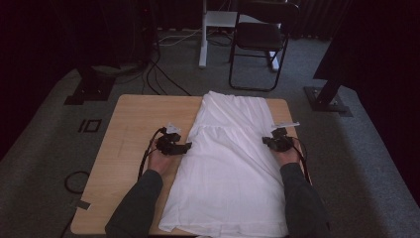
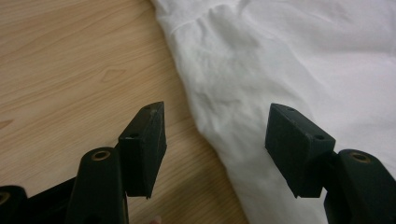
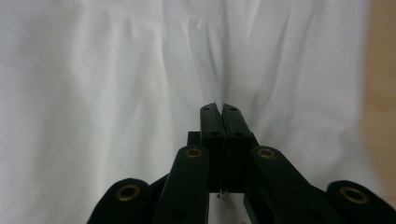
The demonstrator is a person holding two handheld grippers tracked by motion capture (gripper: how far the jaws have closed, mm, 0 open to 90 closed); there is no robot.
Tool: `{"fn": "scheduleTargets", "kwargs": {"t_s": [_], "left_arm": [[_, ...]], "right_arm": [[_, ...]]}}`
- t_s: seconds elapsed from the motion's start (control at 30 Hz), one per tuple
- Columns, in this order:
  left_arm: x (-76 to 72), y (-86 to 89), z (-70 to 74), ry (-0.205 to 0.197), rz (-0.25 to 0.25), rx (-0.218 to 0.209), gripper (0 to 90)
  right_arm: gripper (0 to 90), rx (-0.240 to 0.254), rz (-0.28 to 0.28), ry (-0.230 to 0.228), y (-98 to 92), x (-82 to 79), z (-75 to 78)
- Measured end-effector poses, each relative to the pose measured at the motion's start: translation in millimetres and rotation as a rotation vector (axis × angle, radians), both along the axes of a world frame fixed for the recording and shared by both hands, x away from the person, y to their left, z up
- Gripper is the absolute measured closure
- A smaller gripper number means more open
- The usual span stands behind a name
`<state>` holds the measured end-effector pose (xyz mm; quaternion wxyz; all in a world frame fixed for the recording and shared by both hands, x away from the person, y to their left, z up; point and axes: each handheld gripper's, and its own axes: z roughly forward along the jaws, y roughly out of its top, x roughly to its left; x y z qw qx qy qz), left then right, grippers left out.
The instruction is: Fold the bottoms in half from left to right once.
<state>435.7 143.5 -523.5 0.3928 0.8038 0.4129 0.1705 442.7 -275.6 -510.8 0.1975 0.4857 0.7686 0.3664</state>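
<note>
Flanking the cloth (image 1: 228, 153) on the tabletop (image 1: 133, 129), you kept the left gripper (image 2: 217, 140) jaws apart astride its edge, the right gripper (image 3: 223, 112) jaws together, apparently pinching fabric.

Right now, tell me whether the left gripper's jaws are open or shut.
Open. The left gripper shows a wide gap between its two black pads, straddling the edge of the white garment over the wooden table; neither pad presses the cloth.

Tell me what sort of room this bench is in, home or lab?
Most likely a lab or recording studio, not a home. A bare wooden table stands on grey carpet, with loose cables on the floor, dark stand bases at both sides and a black folding chair behind.
</note>
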Motion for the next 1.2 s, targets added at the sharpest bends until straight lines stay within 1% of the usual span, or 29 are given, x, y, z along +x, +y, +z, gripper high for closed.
{"fn": "scheduleTargets", "kwargs": {"t_s": [0.03,0.07,0.1,0.13,0.17,0.23,0.3,0.33,0.4,0.43,0.47,0.53,0.57,0.63,0.67,0.7,0.73,0.77,0.83,0.87,0.93,0.97,1.0,1.03,1.07,1.1,1.13,1.17,1.2], "left_arm": [[0.0,0.0,0.0,0.0,0.0,0.0,38.6],[-0.6,-2.1,3.1,-0.013,0.007,-0.015,38.6],[0.1,-2.7,3.4,-0.014,0.01,-0.021,38.2],[1.5,-3.8,3.0,-0.009,0.016,-0.025,38.1],[3.7,-5.5,2.1,-0.002,0.019,-0.022,37.5],[9.1,-11.1,-0.3,0.016,0.024,-0.021,36.5],[15.6,-18.4,-2.2,0.026,0.019,-0.026,35.6],[19.2,-22.6,-3.4,0.035,0.02,-0.031,35.6],[27.2,-30.4,-6.3,0.05,0.02,-0.035,34.9],[30.8,-33.6,-8.1,0.063,0.021,-0.054,34.9],[33.9,-37.1,-10.1,0.075,0.024,-0.055,34.9],[39.2,-43.6,-14.9,0.099,0.024,-0.042,35.0],[40.9,-46.2,-17.4,0.105,0.023,-0.043,35.7],[42.9,-50.2,-22.3,0.126,0.028,-0.047,41.3],[42.5,-52.0,-24.2,0.131,0.03,-0.022,48.1],[40.3,-53.7,-24.3,0.106,0.039,0.015,62.9],[39.0,-53.7,-23.3,0.108,0.042,0.021,76.7],[37.2,-51.6,-21.3,0.106,0.043,0.02,86.0],[31.4,-43.3,-17.3,0.085,0.044,0.013,88.1],[27.4,-37.4,-15.9,0.076,0.048,0.0,88.4],[17.2,-24.8,-13.8,0.059,0.05,-0.026,88.6],[10.4,-19.2,-13.4,0.047,0.057,-0.012,88.7],[3.1,-13.0,-14.0,0.036,0.059,-0.002,88.7],[3.1,-13.0,-14.0,0.036,0.059,-0.002,88.7],[-10.5,0.2,-16.1,0.033,0.058,0.0,88.7],[-19.4,7.7,-17.7,0.027,0.059,0.008,88.6],[-35.1,21.3,-20.6,0.034,0.074,-0.008,88.6],[-35.1,21.3,-20.6,0.034,0.074,-0.008,88.7],[-53.1,34.5,-22.0,0.033,0.099,-0.006,88.7]], "right_arm": [[89.3,0.0,0.0,0.0,0.0,0.0,0.0],[89.3,-0.008,-0.014,-0.051,-2.7,-6.8,9.8],[89.3,-0.024,-0.085,-0.165,-13.3,-20.4,30.5],[89.3,-0.037,-0.114,-0.189,-18.2,-22.6,34.5],[89.3,-0.045,-0.139,-0.192,-23.3,-22.1,35.0],[89.3,-0.059,-0.172,-0.16,-32.0,-16.4,26.7],[89.3,-0.059,-0.181,-0.123,-37.3,-11.4,13.1],[89.3,-0.05,-0.186,-0.106,-39.0,-10.1,6.9],[89.3,-0.047,-0.197,-0.085,-41.2,-8.6,-3.3],[89.3,-0.041,-0.199,-0.074,-42.2,-7.8,-7.3],[89.2,-0.038,-0.199,-0.066,-43.2,-7.1,-10.6],[89.2,-0.03,-0.199,-0.05,-44.7,-5.9,-15.4],[89.2,-0.03,-0.197,-0.045,-45.1,-5.5,-17.1],[89.2,-0.03,-0.193,-0.039,-45.3,-4.9,-19.3],[89.2,-0.029,-0.192,-0.036,-45.3,-4.9,-20.1],[89.1,-0.029,-0.191,-0.035,-45.2,-5.0,-21.1],[89.1,-0.03,-0.188,-0.033,-45.2,-5.2,-22.2],[89.1,-0.032,-0.187,-0.029,-45.1,-5.7,-23.5],[89.1,-0.035,-0.182,-0.022,-45.7,-7.3,-27.5],[89.1,-0.034,-0.179,-0.013,-45.7,-8.4,-30.3],[89.0,-0.039,-0.168,0.021,-42.8,-11.0,-38.8],[89.0,-0.056,-0.159,0.034,-39.5,-12.9,-43.8],[89.1,-0.064,-0.162,0.022,-36.0,-16.6,-46.7],[89.1,-0.064,-0.162,0.022,-36.0,-16.6,-46.7],[89.1,-0.057,-0.16,0.029,-33.9,-19.9,-46.4],[89.0,-0.015,-0.145,0.051,-30.9,-26.0,-46.2],[89.0,0.023,-0.112,0.062,-24.0,-36.6,-47.5],[89.0,0.023,-0.112,0.062,-24.0,-36.6,-47.5],[89.0,0.019,-0.073,0.066,-13.7,-48.5,-47.4]]}}
